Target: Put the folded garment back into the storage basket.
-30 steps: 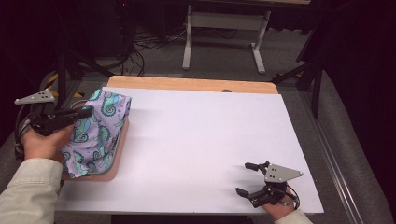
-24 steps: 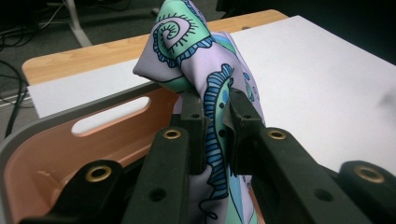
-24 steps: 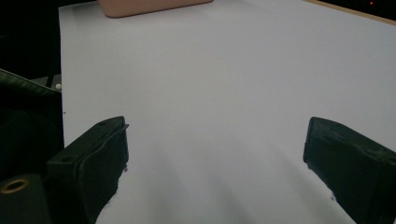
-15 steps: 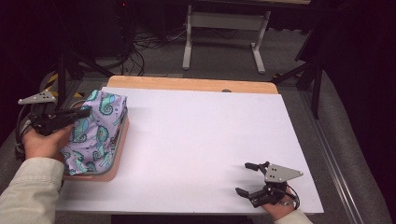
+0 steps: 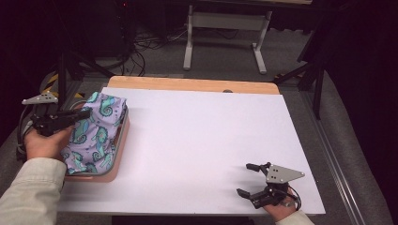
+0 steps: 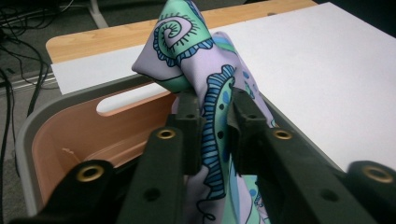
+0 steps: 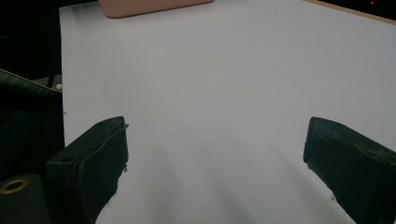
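A lilac cloth (image 5: 94, 133) printed with teal and blue seahorses lies bunched in a shallow salmon bin (image 5: 119, 154) at the table's left edge. My left gripper (image 5: 87, 112) reaches over the bin from the left. In the left gripper view a fold of the cloth (image 6: 187, 42) stands up between the pads (image 6: 191, 116), touching both. The left gripper (image 6: 217, 100) has just been opening slightly, with the fold still pinched. The bin (image 6: 70, 135) shows its bare inside at the left. My right gripper (image 5: 244, 178) rests open near the front right corner, and in its own view my right gripper (image 7: 215, 130) holds nothing.
A white sheet (image 5: 202, 136) covers the wooden tabletop (image 5: 187, 84), whose bare edge shows at the back. Behind the table stand a metal frame (image 5: 225, 28) and cables on the floor. The bin's (image 7: 149, 7) pink side shows far off in the right gripper view.
My left hand and the cloth have shifted very slightly left over the bin. The right gripper has stayed where it was.
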